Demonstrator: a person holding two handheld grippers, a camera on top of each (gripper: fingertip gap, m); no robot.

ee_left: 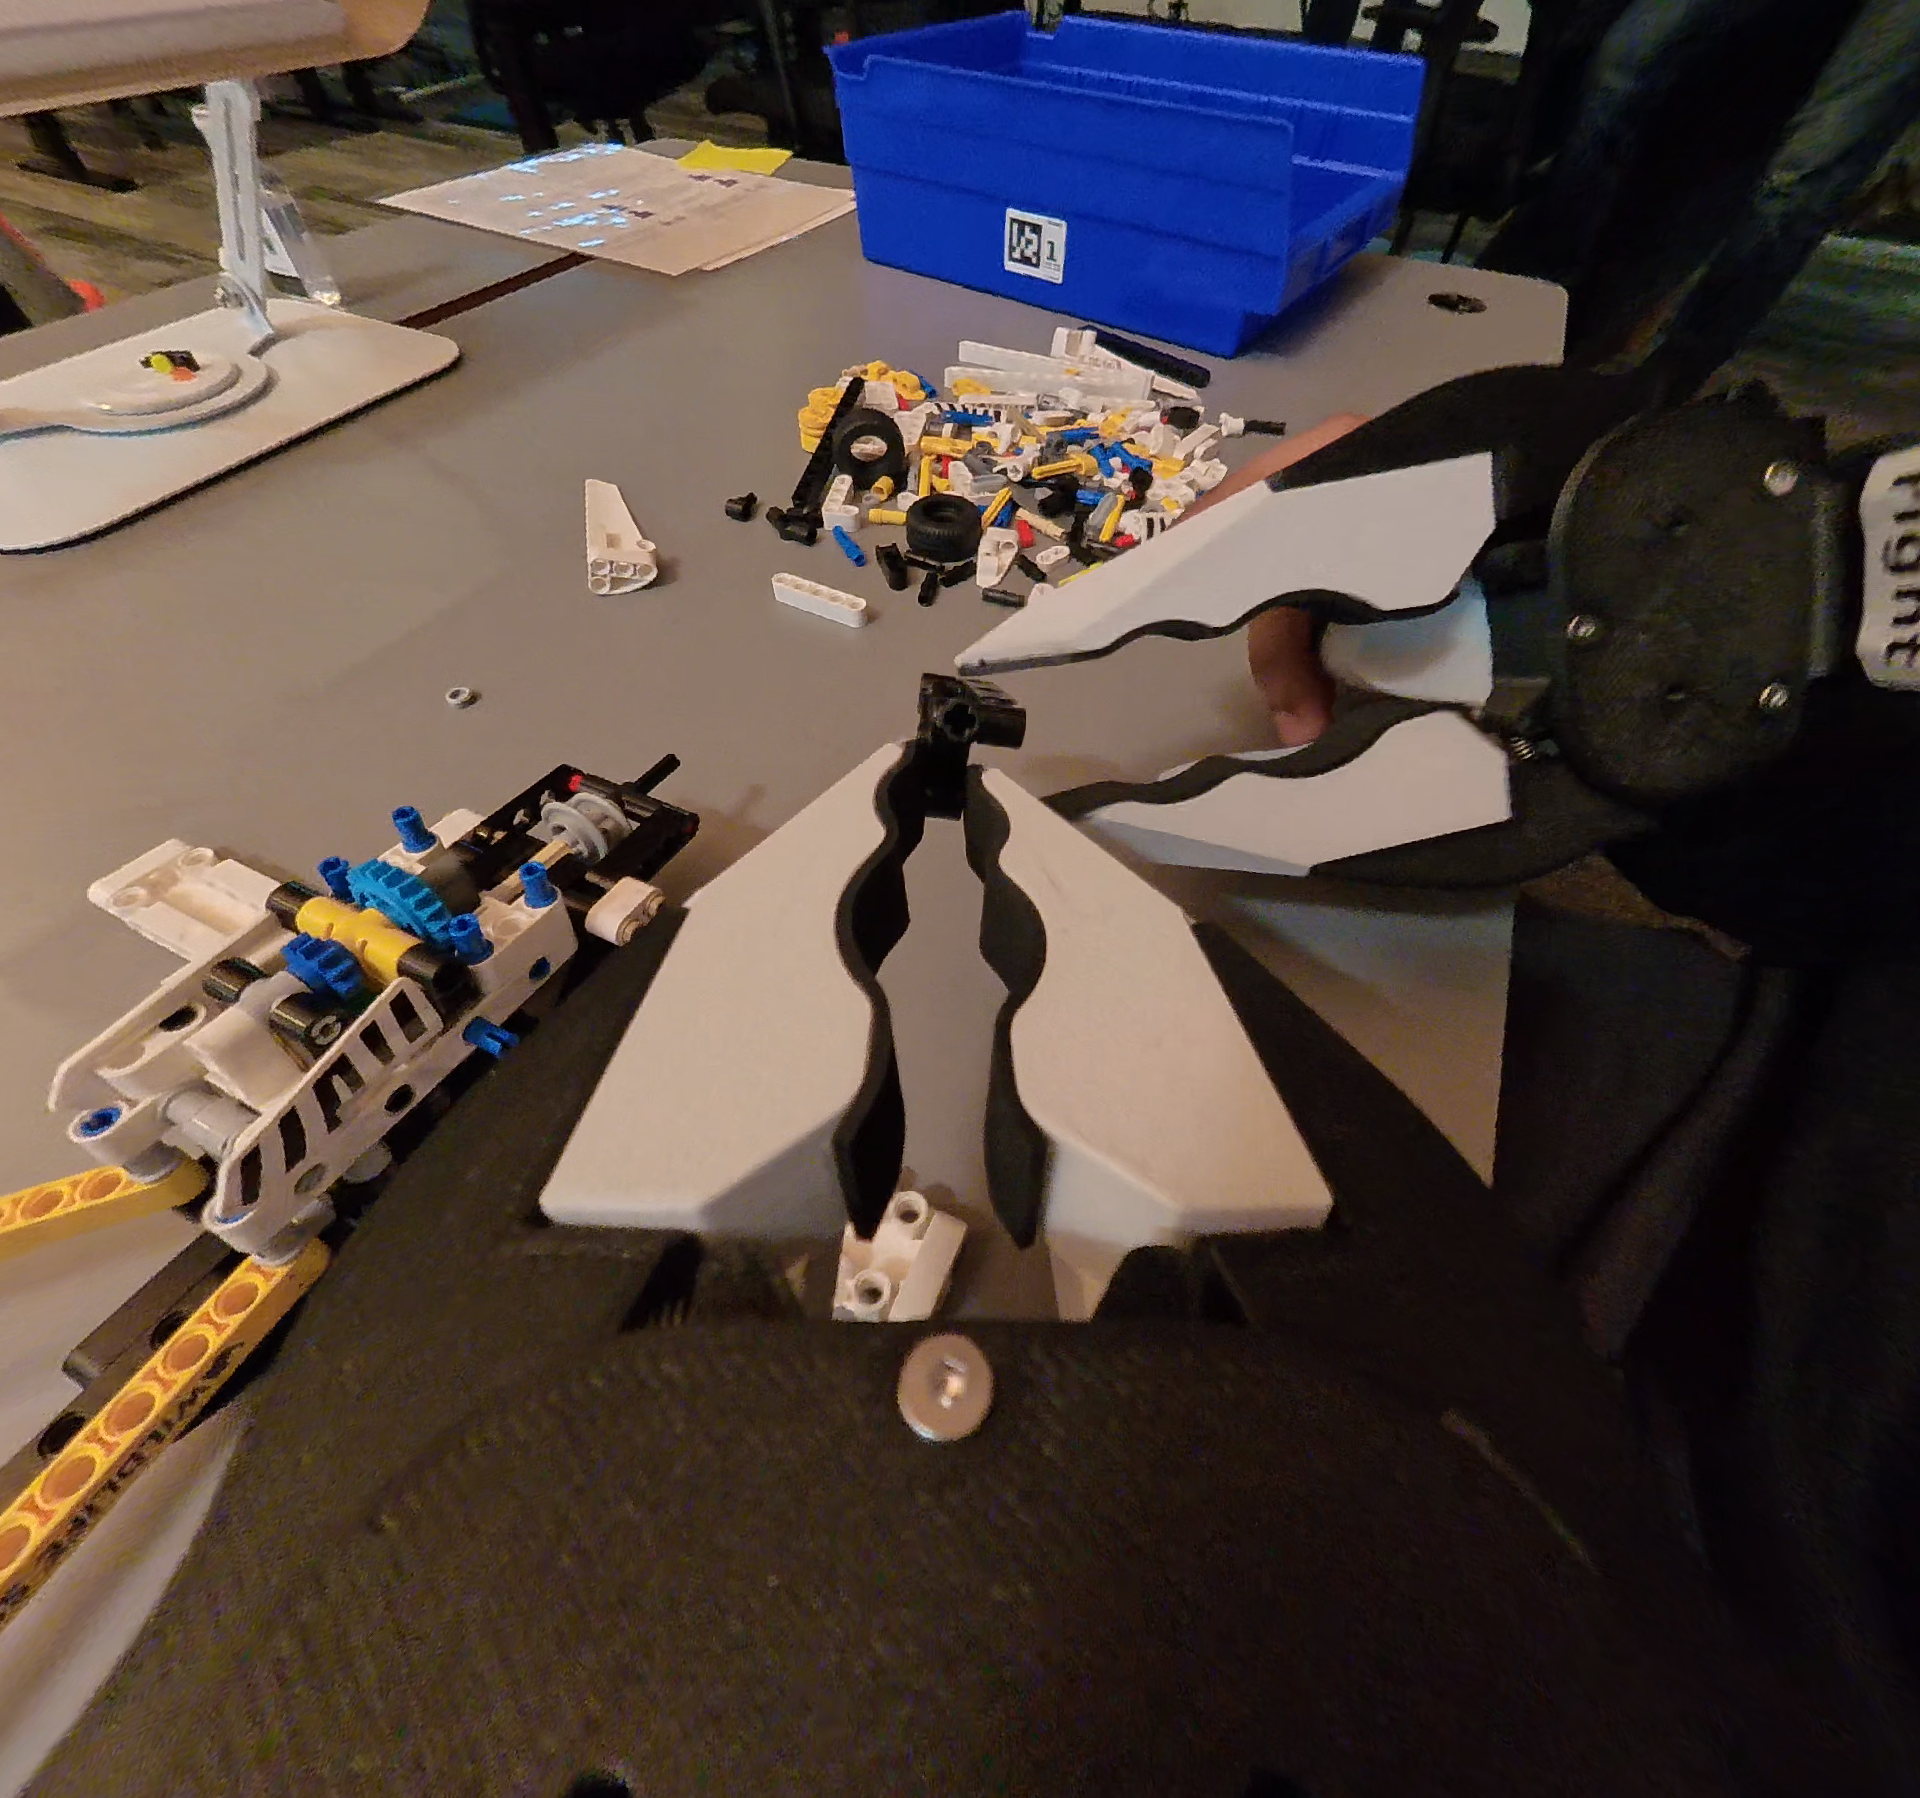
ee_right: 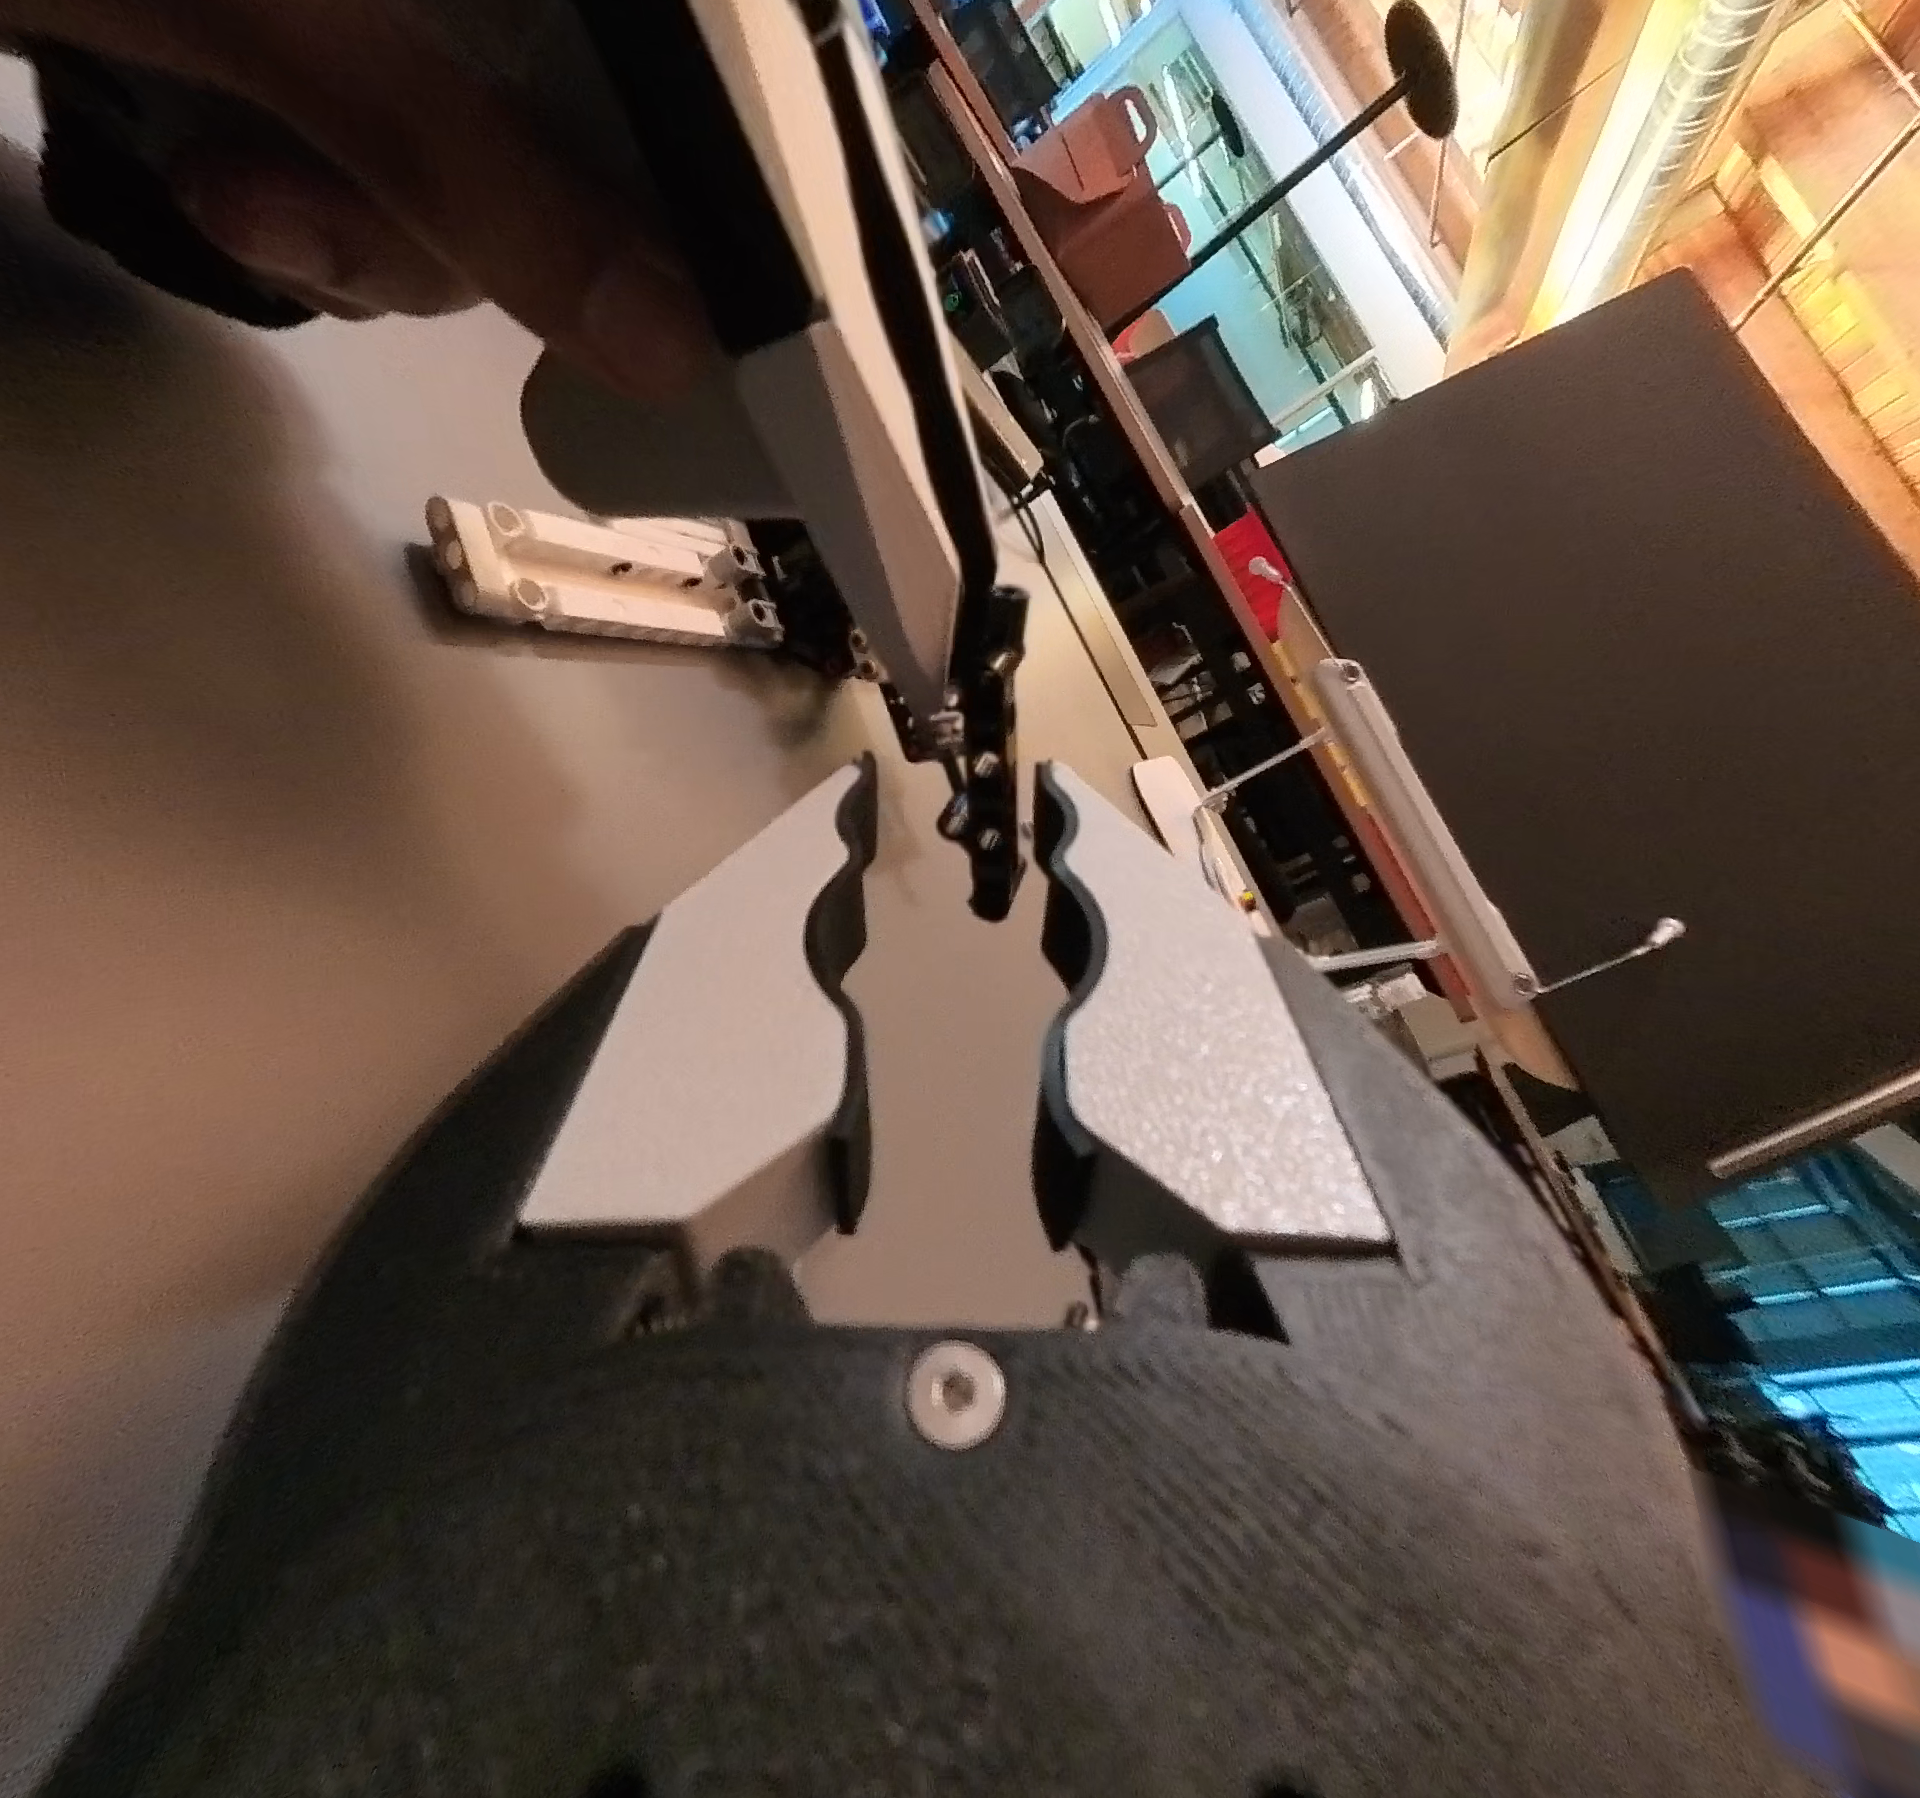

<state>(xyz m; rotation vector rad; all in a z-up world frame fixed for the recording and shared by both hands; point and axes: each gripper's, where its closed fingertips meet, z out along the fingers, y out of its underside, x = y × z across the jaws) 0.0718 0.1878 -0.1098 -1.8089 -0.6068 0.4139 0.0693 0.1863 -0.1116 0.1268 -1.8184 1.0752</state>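
My left gripper (ee_left: 940,780) is shut on a black building-toy piece (ee_left: 968,715), which sticks out past its fingertips above the grey table (ee_left: 520,626). My right gripper (ee_left: 1013,728) comes in from the right, open, with its two fingers either side of that piece. In the right wrist view my right gripper (ee_right: 956,777) is open. The black piece (ee_right: 992,813) stands between its pads with a gap on the left side, and the left gripper's finger (ee_right: 894,553) holds it from above. A partly built white, blue and yellow model (ee_left: 343,969) lies left of my left gripper.
A pile of loose small parts (ee_left: 1039,470) lies in front of a blue bin (ee_left: 1122,169). A white beam (ee_left: 821,598), a white panel (ee_left: 618,543) and a small grey ring (ee_left: 462,697) lie apart. A white stand base (ee_left: 156,398) and paper sheets (ee_left: 623,205) are at the far left. Less than 4 cm separates the two grippers' tips.
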